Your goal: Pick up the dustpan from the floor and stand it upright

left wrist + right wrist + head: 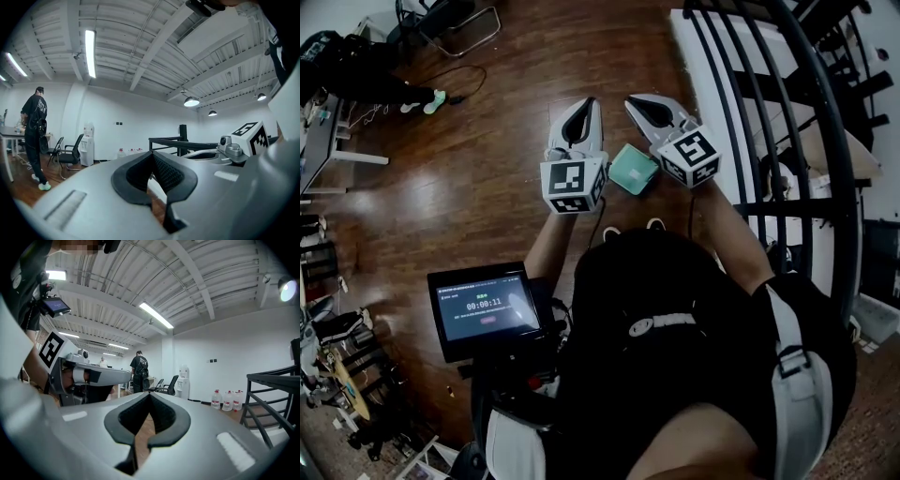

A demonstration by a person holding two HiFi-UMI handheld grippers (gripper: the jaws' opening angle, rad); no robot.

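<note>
In the head view a teal dustpan (633, 169) lies on the dark wooden floor (487, 169), far below and between my two grippers; the marker cubes hide its edges. My left gripper (587, 105) is held level at chest height with its jaws shut and nothing in them. Beside it my right gripper (634, 101) is also level, shut and empty. In the left gripper view, the left gripper (152, 153) faces the room, with the right gripper (234, 146) alongside. In the right gripper view, the right gripper (150, 394) sees the left gripper (89, 376) at its left.
A black metal railing (787, 112) and a white ledge (712, 56) stand to the right. A person in black (35, 126) stands by a desk (328, 141) at the left, near office chairs (68, 152), a water dispenser (87, 143) and water bottles (227, 399). A tablet (483, 305) hangs at my chest.
</note>
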